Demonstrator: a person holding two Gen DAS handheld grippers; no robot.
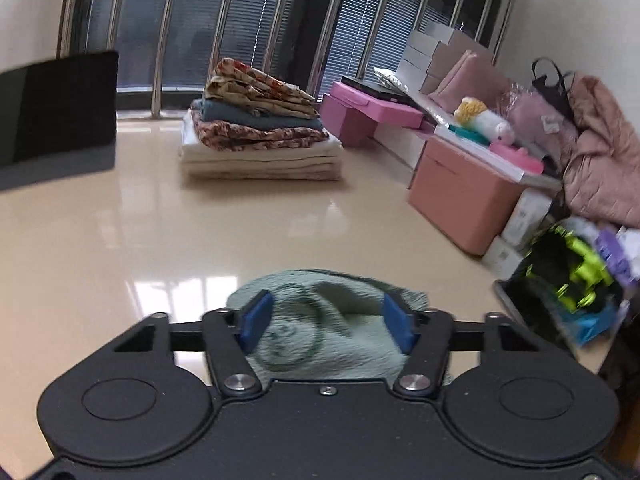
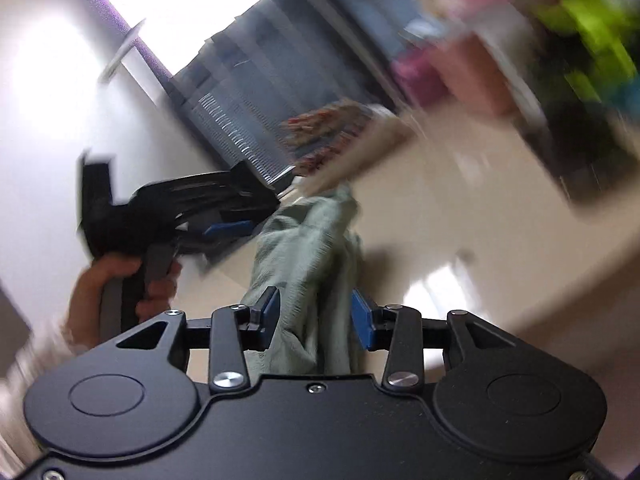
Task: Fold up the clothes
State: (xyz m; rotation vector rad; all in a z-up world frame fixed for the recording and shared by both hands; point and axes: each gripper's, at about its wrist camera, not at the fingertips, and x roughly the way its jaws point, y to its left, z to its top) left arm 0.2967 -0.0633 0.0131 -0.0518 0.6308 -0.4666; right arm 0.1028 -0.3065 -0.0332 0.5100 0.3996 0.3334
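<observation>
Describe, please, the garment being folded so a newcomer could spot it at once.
Start at the glossy cream table and come toward the left gripper. The pale green garment lies bunched between its blue fingers, the only cloth not on the folded stack.

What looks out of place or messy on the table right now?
The pale green garment lies bunched and crumpled between the left claw pads, unlike the neat folded stack further back. Nothing looks spilled or damaged.

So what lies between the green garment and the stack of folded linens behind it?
Only bare glossy table: in the left wrist view nothing stands between the green garment and the stack of folded linens.
</observation>
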